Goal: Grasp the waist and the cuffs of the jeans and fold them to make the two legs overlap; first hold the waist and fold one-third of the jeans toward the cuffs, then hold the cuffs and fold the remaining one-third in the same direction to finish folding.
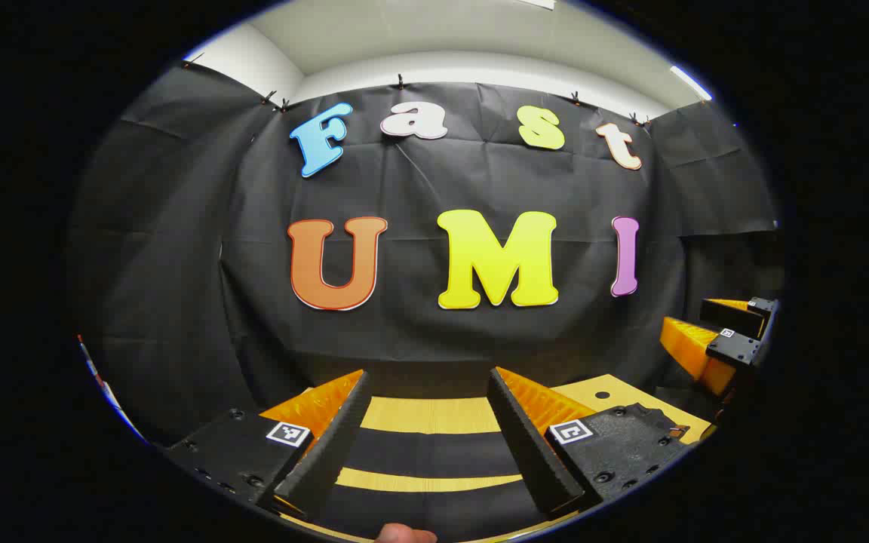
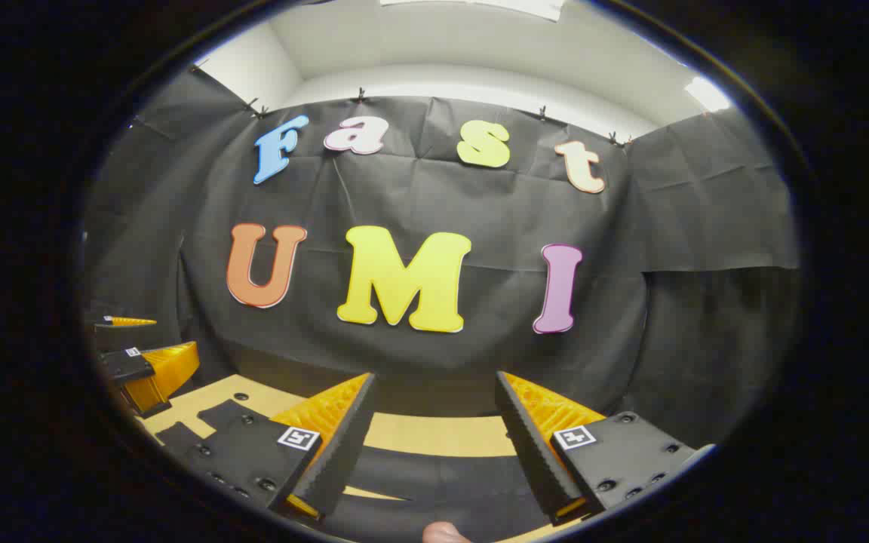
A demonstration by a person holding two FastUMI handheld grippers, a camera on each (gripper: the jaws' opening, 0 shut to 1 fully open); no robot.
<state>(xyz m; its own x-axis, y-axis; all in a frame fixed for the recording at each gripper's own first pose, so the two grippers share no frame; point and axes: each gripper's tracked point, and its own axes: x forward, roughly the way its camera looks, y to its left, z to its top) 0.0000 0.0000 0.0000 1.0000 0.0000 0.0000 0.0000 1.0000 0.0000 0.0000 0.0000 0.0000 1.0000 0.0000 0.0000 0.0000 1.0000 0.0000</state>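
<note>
Booth wall: black cloth, creased, clipped along its top edge, hanging down behind the table. Pale ceiling above it.

Table: light wood grain, flat, running up to the foot of the cloth wall. A small round hole in its top toward the far right corner in the left gripper view.

Jeans: dark, matte fabric lying flat on the table, seen between the left gripper's fingers as dark bands with strips of wood showing between them. In the right gripper view the same dark cloth lies on the table under and between the fingers.

Left gripper: held level above the table, pointing at the wall, fingers spread wide with nothing between them. Wedge-shaped, ribbed fingers on blocky mounts with square markers.

Right gripper: same level pose toward the wall, fingers wide apart, empty.

A fingertip shows at the bottom edge, nearer than the table.
</note>
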